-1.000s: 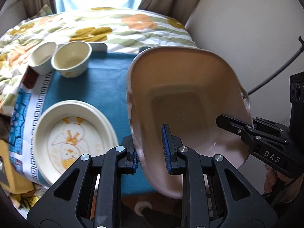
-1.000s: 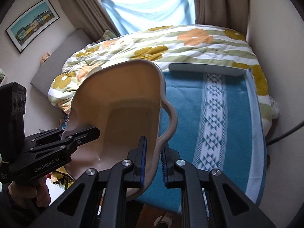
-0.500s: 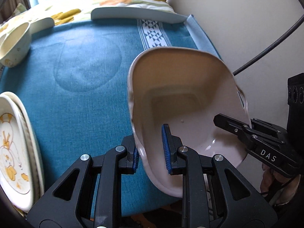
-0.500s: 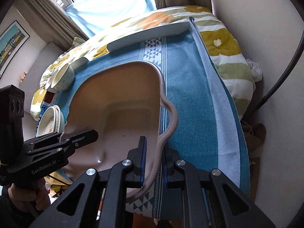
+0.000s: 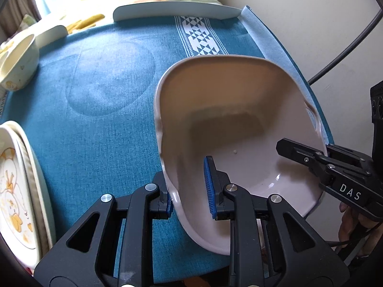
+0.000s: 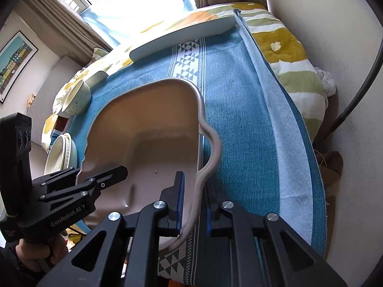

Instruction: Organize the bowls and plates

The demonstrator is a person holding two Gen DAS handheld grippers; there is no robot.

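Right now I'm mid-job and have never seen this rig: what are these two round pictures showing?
No robot here: a person holds a hand-held claw in each hand, each with a wide-angle camera looking along its fingers. One picture is from the left claw, the other from the right claw. Both claws are shut on opposite rims of one large beige dish, tilted above a blue cloth. Each view also shows the other claw from the side. On the cloth lie stacked plates with a yellow drawing and a small cream bowl.

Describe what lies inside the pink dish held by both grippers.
Inside the pink dish: one tiny pale crumb on its bare floor. The left gripper and right gripper fingers cover parts near the rim.
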